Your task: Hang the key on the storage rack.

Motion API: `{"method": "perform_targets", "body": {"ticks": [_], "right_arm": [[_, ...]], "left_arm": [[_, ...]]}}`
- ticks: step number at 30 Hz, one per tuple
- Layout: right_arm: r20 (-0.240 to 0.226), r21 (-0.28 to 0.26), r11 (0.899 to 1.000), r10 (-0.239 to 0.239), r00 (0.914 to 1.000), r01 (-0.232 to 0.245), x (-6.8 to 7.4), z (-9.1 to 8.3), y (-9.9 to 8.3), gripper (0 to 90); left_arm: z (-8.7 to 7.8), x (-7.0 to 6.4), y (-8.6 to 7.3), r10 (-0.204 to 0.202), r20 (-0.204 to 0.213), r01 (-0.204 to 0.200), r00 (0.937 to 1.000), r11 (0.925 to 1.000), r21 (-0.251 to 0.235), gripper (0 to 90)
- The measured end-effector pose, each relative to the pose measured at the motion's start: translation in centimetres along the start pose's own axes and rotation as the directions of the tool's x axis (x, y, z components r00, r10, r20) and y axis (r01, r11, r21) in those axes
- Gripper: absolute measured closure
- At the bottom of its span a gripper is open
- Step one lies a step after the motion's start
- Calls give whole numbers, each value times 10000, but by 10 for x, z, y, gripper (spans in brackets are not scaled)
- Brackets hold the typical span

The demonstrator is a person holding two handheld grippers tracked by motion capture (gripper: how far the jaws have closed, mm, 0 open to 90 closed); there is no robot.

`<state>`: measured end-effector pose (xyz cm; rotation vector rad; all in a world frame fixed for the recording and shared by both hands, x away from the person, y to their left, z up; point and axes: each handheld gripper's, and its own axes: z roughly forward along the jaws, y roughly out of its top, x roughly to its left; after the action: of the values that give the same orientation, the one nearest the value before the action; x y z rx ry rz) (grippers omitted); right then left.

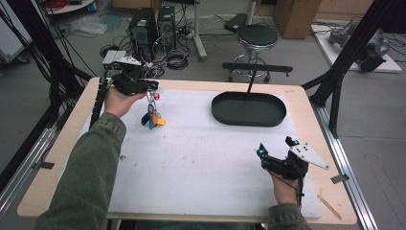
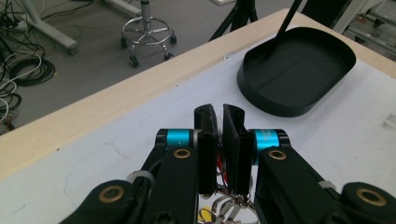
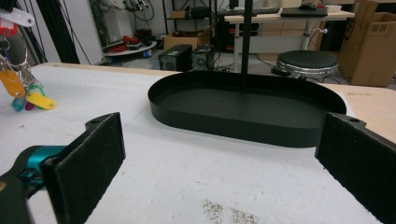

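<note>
- High view: left gripper (image 1: 152,86), jaws pinched on one bunch of keys (image 1: 153,115), far left; tag writing unreadable.
- Right gripper (image 1: 276,147) gapes wide, empty, near right.
- One black tray (image 1: 249,109).

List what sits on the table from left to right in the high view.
Left gripper → bunch of keys with coloured tags, hanging from that gripper → black oval tray → right gripper, jaws open over the white mat.

Grey floor (image 1: 306,62) beyond a wooden desk (image 1: 297,91).
At twelve o'clock, a black stool (image 1: 257,37); at eleven, two computer towers (image 1: 152,26) amid cables (image 1: 174,60); at one, cardboard box (image 1: 297,17).
</note>
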<state>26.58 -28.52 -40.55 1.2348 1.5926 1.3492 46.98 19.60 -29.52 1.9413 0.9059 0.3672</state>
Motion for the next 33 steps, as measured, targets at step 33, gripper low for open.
{"method": "perform_targets", "body": {"ticks": [33], "right_arm": [[-76,-140,9996,248,9997,-249,-3,-1,0,5]], "left_arm": [[26,-55,80,781,333,-754,9964,9942,-767,843]]}}
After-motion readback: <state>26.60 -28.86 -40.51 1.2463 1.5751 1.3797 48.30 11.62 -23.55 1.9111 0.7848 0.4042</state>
